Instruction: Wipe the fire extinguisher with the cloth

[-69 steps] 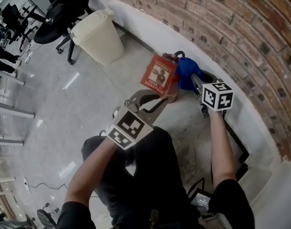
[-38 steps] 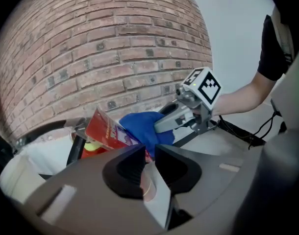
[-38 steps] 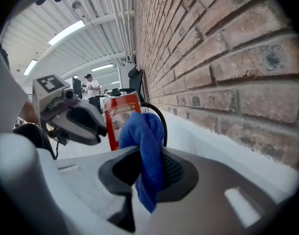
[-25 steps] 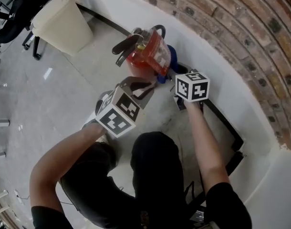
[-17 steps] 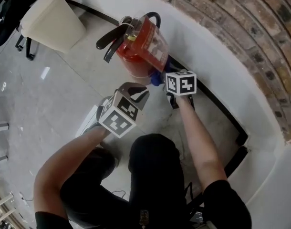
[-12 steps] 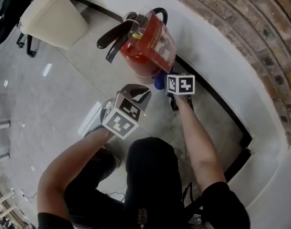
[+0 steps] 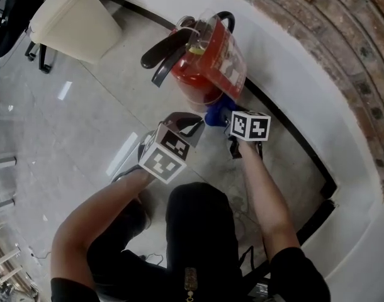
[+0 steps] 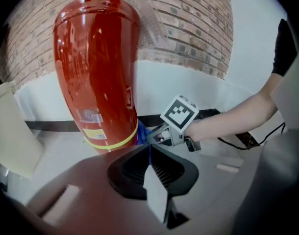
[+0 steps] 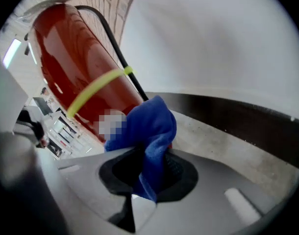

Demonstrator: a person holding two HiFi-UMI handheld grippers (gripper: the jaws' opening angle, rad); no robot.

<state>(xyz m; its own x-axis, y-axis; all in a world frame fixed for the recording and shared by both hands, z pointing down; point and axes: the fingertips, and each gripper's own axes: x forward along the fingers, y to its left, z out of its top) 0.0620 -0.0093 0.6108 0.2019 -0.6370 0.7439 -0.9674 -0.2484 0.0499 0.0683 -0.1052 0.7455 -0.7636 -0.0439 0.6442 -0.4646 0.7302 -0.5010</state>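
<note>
A red fire extinguisher (image 7: 208, 65) with a black handle stands on the floor by the white wall base. It fills the left gripper view (image 8: 98, 67) and shows a yellow band in the right gripper view (image 9: 81, 67). My right gripper (image 9: 149, 168) is shut on a bunched blue cloth (image 9: 148, 126), which is at the foot of the cylinder (image 7: 216, 114) and seems to touch it. My left gripper (image 8: 149, 151) sits just short of the cylinder's base, left of the right one (image 7: 186, 126). Its jaws have just been closing and now meet with nothing between them.
A beige waste bin (image 7: 75, 17) stands to the left on the grey floor. A curved white ledge (image 7: 305, 74) under a brick wall (image 7: 362, 49) runs behind the extinguisher, with a black strip along its foot. My knees are right below the grippers.
Both grippers have come down from the extinguisher's upper body to its base. The blue cloth came down with the right one. The left gripper's jaws have drawn together.
</note>
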